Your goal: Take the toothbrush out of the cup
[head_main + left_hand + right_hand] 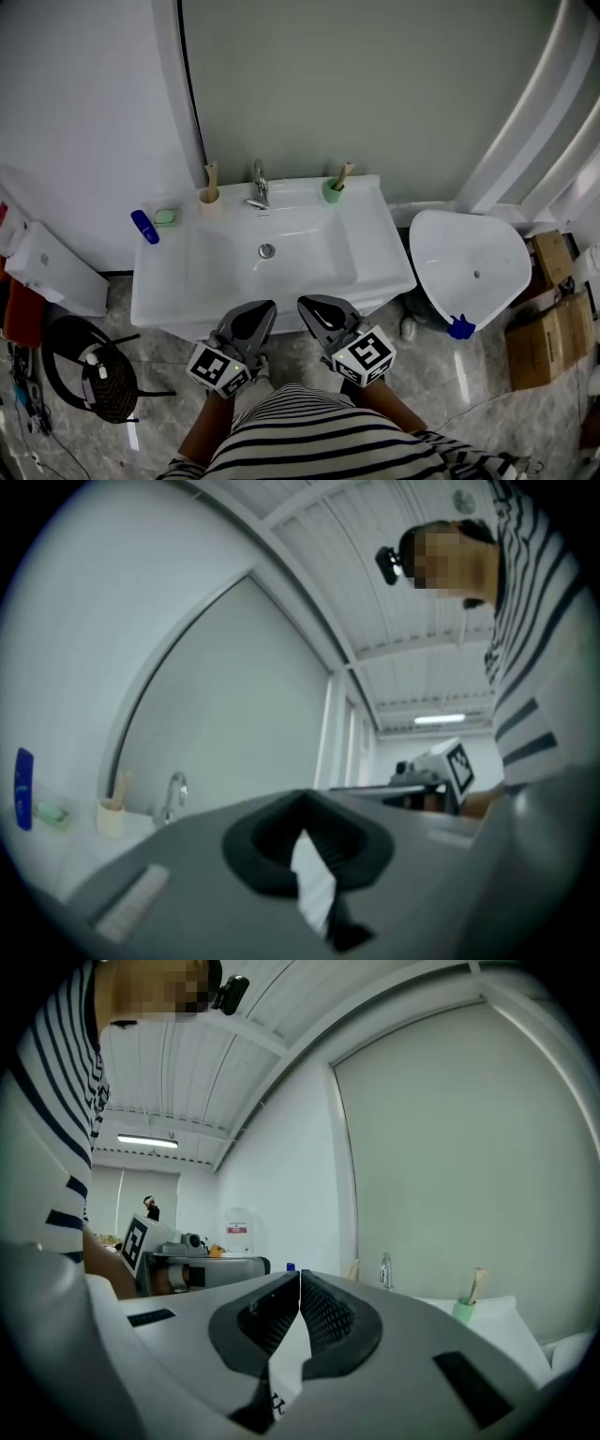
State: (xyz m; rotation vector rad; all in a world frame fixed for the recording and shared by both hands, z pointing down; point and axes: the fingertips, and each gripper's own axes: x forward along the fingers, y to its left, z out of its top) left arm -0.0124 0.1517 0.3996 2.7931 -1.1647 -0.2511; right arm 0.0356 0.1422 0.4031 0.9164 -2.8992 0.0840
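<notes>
A white washbasin (197,300) stands against the wall. On its back ledge a cream cup (210,200) at the left of the tap (259,184) holds a wooden toothbrush (212,174). A green cup (333,192) at the right holds another wooden toothbrush (344,175). My left gripper (260,314) and right gripper (314,309) hover side by side over the basin's front edge, both shut and empty. The cream cup (111,818) shows far left in the left gripper view, and the green cup (463,1312) at the right in the right gripper view.
A blue bottle (144,226) and a green soap bar (166,217) lie on the ledge's left end. A white toilet (469,267) stands right of the basin, with cardboard boxes (544,323) beyond it. A white box (56,267) and a black stool (89,375) stand at the left.
</notes>
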